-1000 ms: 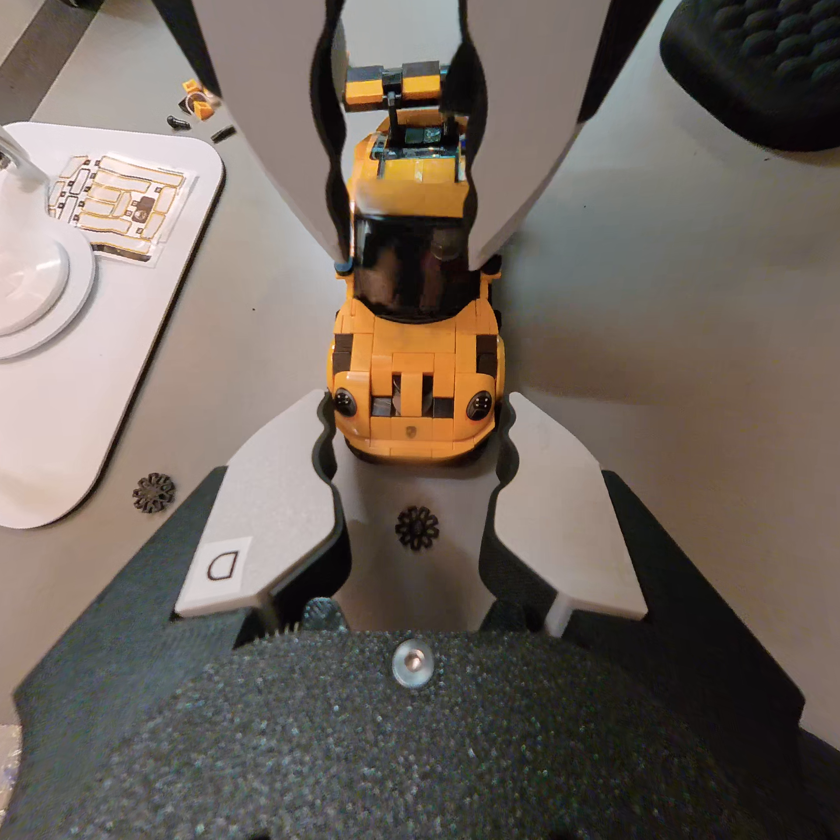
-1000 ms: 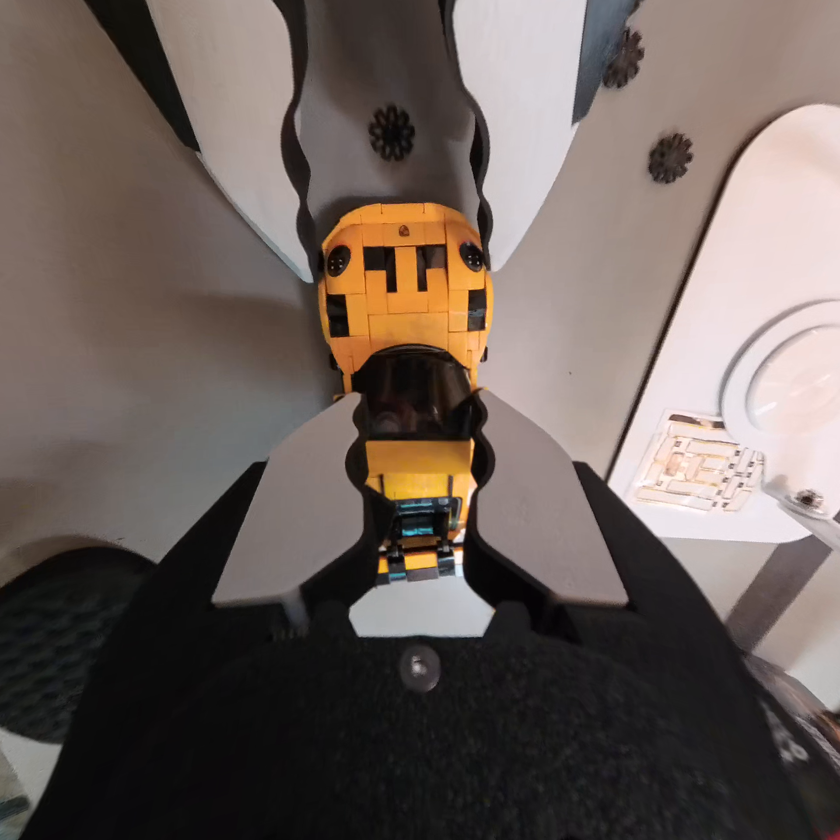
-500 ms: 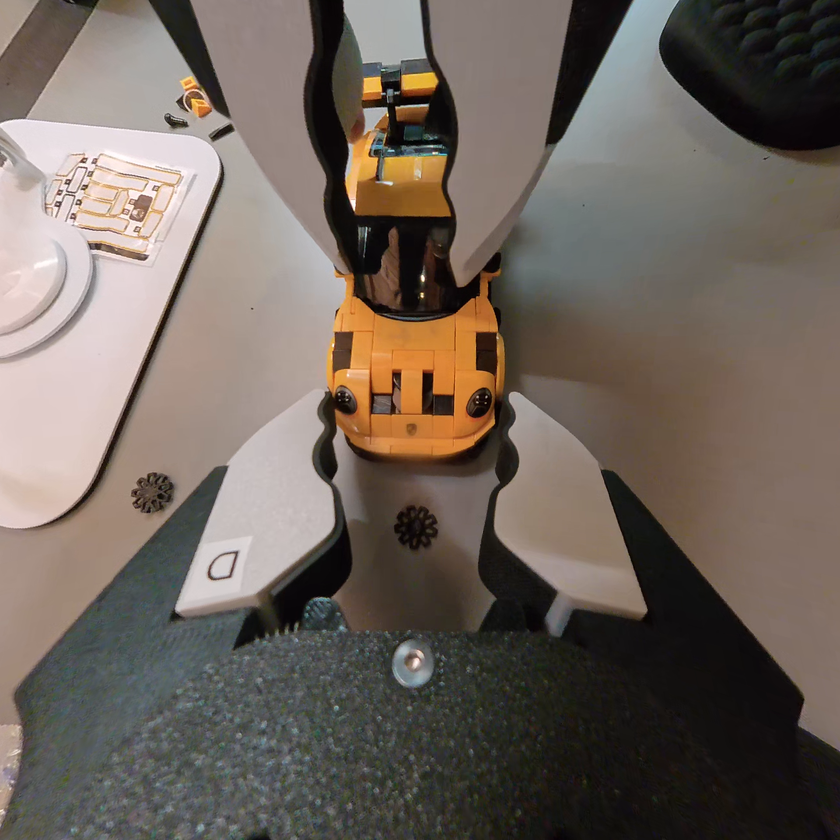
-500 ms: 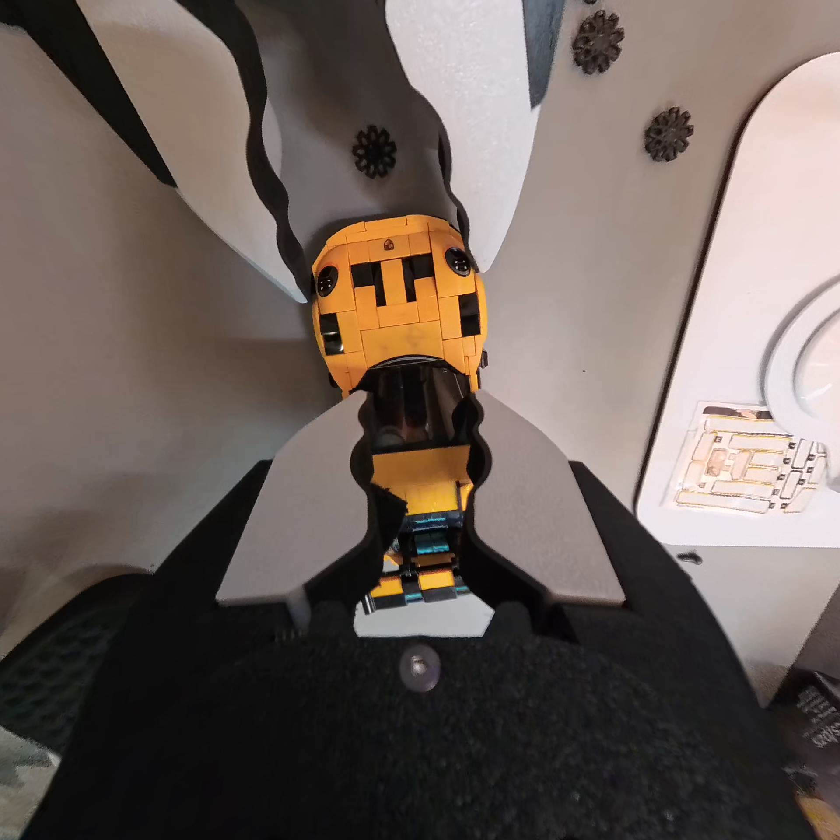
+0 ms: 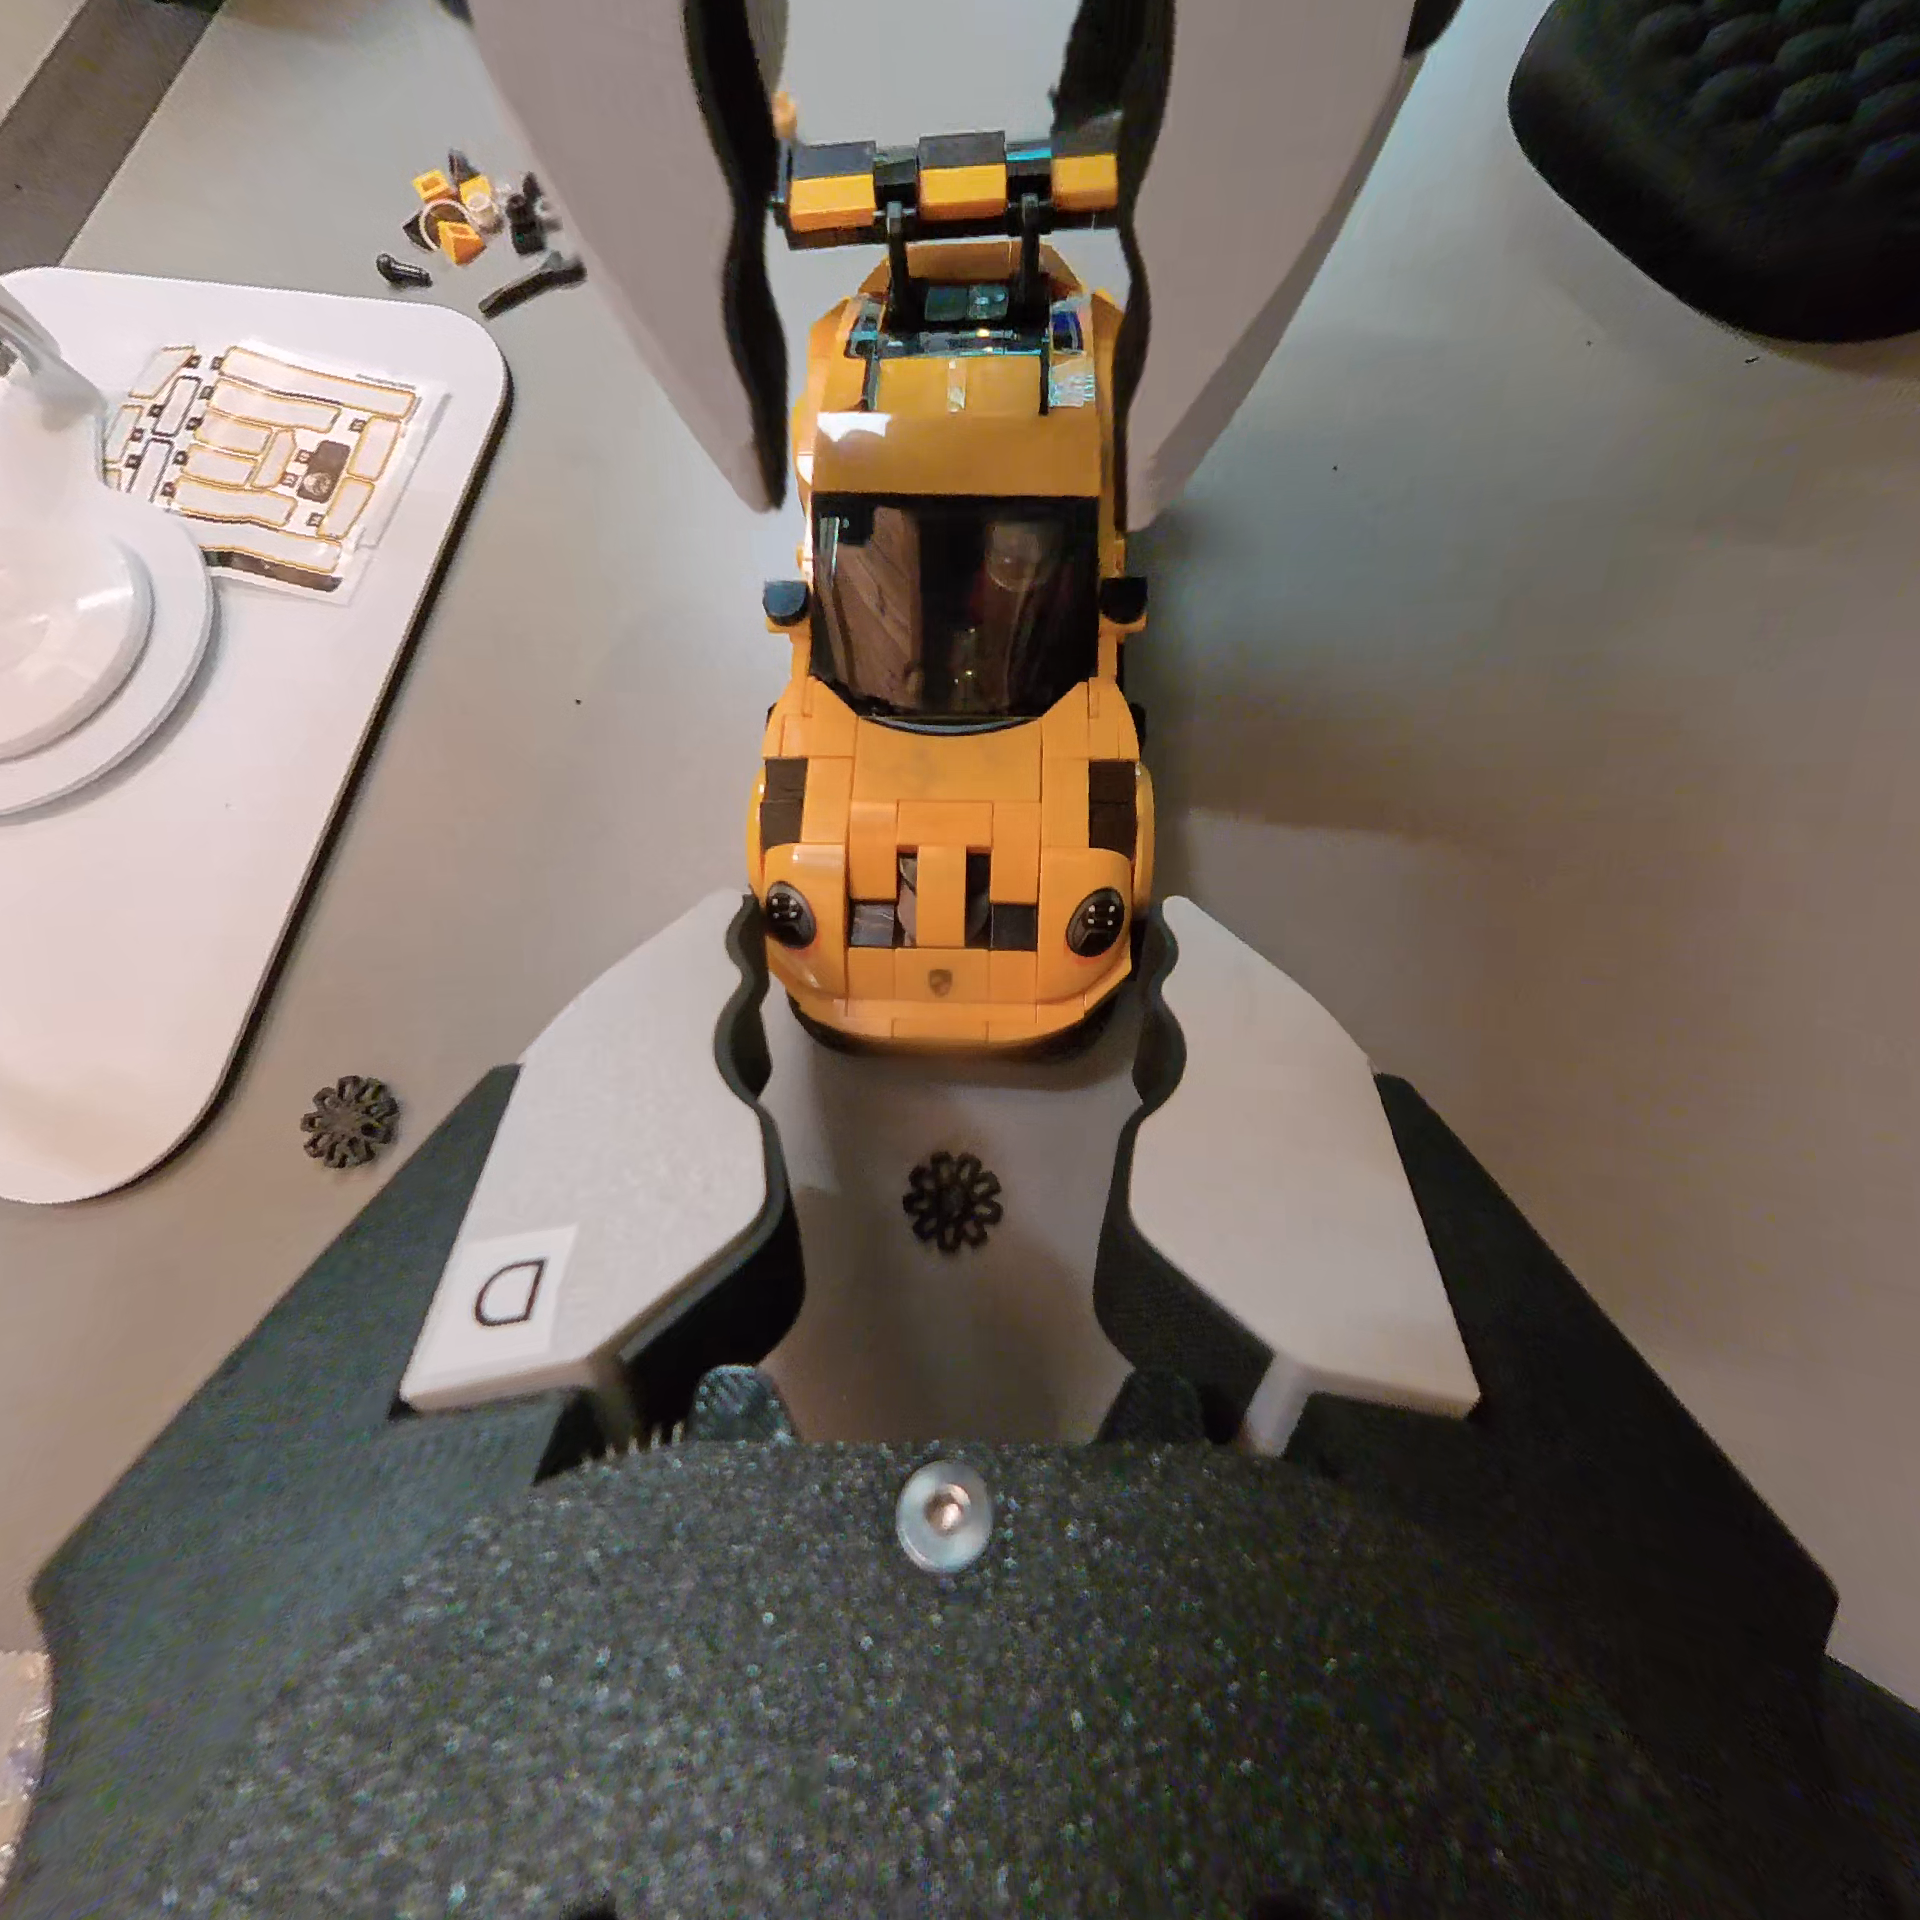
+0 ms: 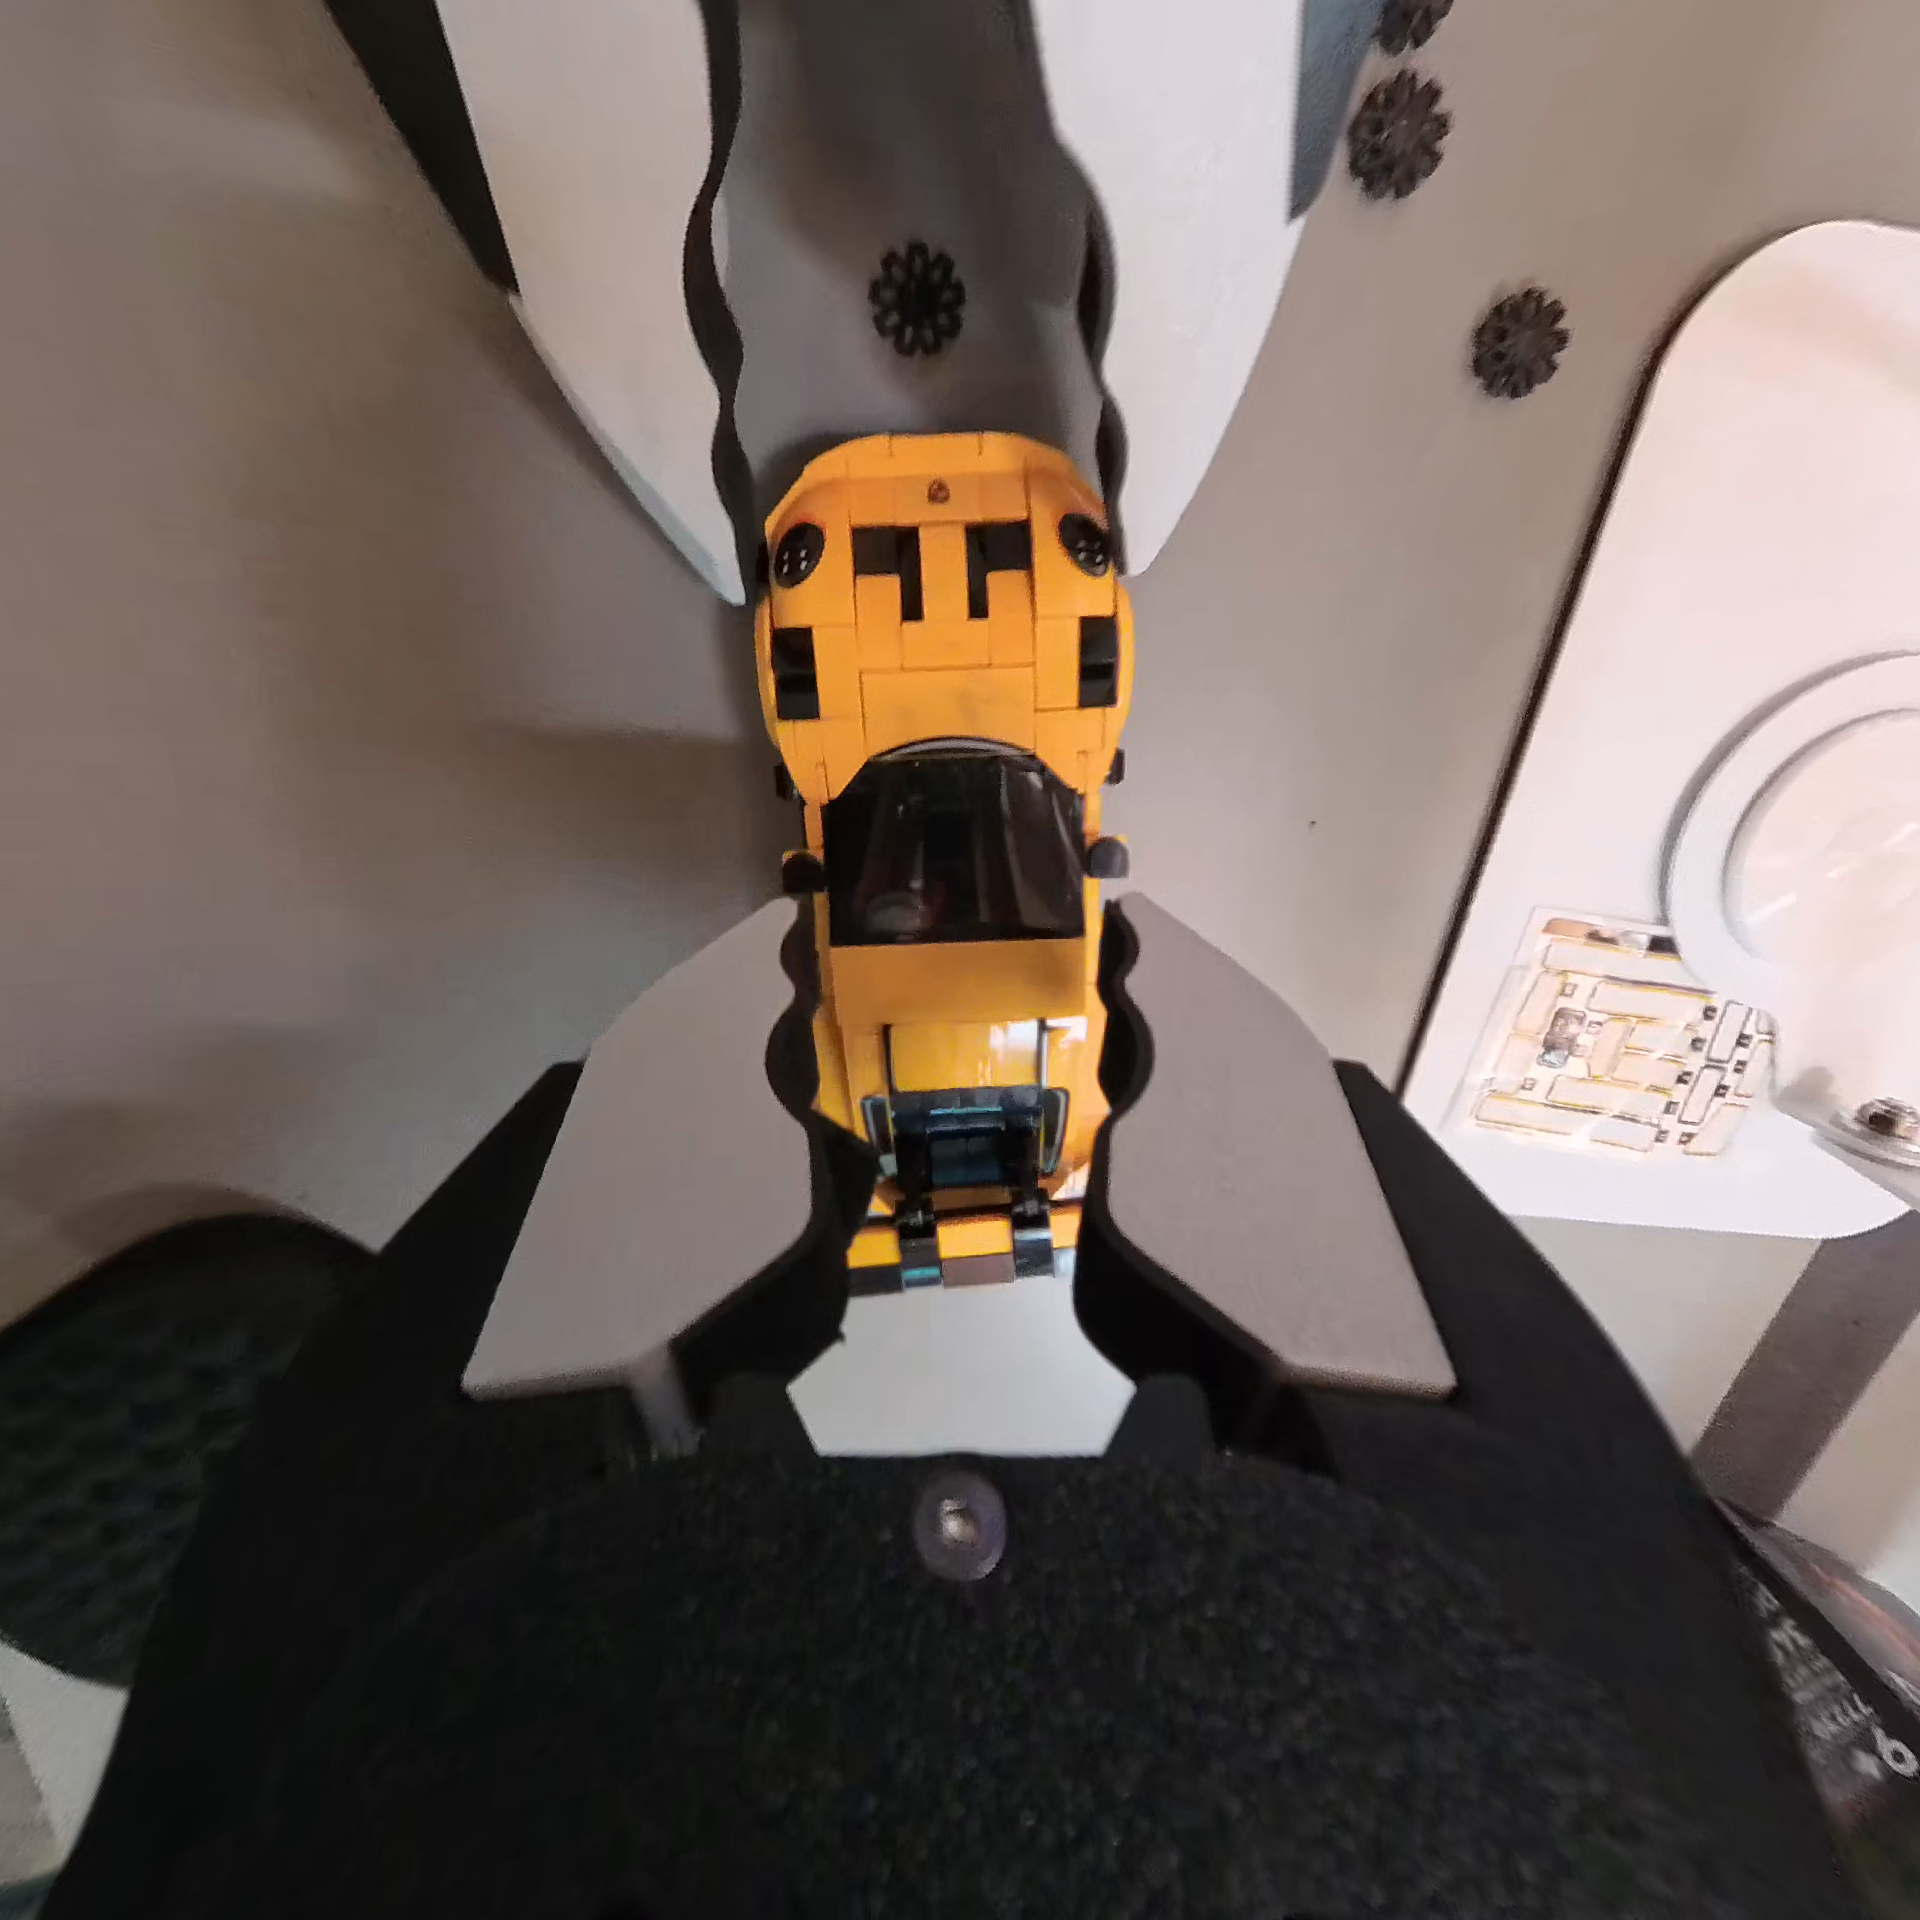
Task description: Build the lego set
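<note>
A yellow and black lego car (image 5: 951, 831) with a rear wing stands on the grey table. It also shows in the right wrist view (image 6: 940, 665). My left gripper (image 5: 951, 920) is shut on the car's nose, one fingertip beside each headlight. My right gripper (image 6: 956, 914) is open, its fingers running close along both sides of the roof and the rear. The rear wing (image 6: 956, 1262) lies between its fingers. In the left wrist view the right gripper (image 5: 945, 509) comes in from the far side.
A white board (image 5: 156, 831) with a sticker sheet (image 5: 260, 457) lies left of the car. Small loose pieces (image 5: 478, 223) lie behind it. Black spoked rims lie on the table (image 5: 951, 1200) (image 5: 350, 1120). A black textured pad (image 5: 1745, 156) sits far right. About 6 cm separates my left fingertips from my right.
My right gripper was shut over the car's windscreen and roof. It has opened and drawn back toward the rear. The left gripper and the car have stayed put.
</note>
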`<action>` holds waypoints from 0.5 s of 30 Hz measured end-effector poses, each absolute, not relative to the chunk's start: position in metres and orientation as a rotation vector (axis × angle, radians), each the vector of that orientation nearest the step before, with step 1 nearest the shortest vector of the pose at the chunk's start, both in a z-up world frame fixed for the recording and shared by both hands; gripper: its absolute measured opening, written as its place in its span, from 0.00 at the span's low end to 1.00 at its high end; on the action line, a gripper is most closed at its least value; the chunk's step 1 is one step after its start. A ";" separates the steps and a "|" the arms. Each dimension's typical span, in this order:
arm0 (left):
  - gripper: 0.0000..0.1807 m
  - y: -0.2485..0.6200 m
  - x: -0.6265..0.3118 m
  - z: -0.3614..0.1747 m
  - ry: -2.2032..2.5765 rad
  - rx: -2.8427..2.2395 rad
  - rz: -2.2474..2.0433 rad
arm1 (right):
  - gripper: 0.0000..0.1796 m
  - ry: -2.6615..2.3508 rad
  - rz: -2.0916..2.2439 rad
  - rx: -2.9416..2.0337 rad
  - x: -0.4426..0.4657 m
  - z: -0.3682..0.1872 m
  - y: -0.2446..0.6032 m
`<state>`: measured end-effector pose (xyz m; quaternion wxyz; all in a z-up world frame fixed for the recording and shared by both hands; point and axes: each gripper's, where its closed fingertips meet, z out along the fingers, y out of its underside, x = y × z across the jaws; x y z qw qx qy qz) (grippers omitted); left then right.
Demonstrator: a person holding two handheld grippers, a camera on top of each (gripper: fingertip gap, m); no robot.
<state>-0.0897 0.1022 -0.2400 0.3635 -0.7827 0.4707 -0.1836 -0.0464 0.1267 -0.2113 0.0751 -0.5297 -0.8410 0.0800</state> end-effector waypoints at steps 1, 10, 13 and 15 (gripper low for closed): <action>0.38 0.102 -0.090 -0.240 1.212 -2.014 -0.472 | 0.28 -2.539 0.214 -1.583 -0.044 -0.214 0.127; 0.38 0.102 -0.090 -0.240 1.213 -2.014 -0.473 | 0.26 -2.600 0.168 -1.560 -0.044 -0.219 0.128; 0.38 0.102 -0.090 -0.240 1.214 -2.014 -0.472 | 0.26 -2.624 0.159 -1.561 -0.044 -0.219 0.127; 0.38 0.102 -0.090 -0.240 1.214 -2.014 -0.472 | 0.26 -2.637 0.148 -1.561 -0.044 -0.220 0.127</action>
